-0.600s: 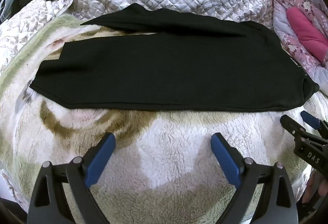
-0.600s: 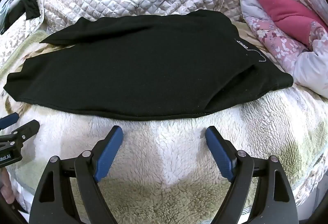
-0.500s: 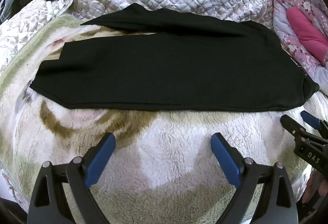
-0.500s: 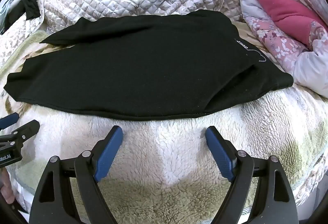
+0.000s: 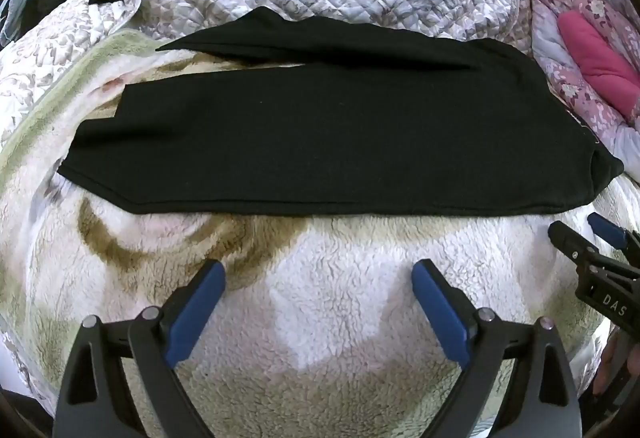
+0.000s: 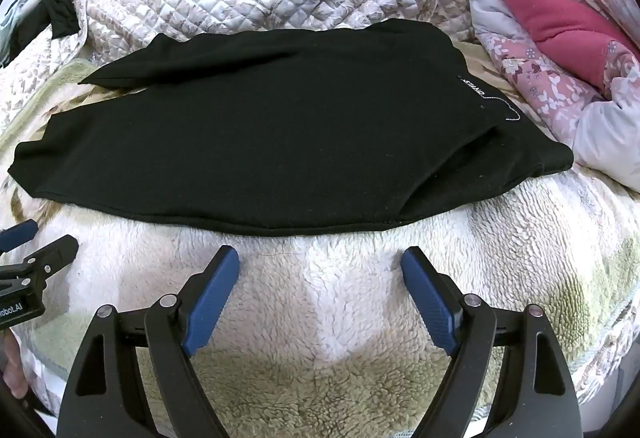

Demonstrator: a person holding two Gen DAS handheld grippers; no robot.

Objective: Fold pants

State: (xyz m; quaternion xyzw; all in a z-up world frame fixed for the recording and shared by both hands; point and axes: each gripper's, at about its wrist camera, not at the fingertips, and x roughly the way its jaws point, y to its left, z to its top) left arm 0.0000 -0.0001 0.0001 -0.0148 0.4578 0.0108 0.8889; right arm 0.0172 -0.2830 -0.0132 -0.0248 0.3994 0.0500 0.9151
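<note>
Black pants [image 5: 320, 141] flat on fleece blanket [image 5: 320, 298]; both grippers' fingers [image 5: 196, 314] [image 6: 430, 302] wide apart, holding nothing.

I am seeing my right gripper [image 5: 596, 238] cut off by the left view's edge and my left gripper [image 6: 36, 238] by the right view's, while the small white lettering [image 6: 474, 87] on the pants [image 6: 280, 125] is staying too tiny to read fully.
</note>
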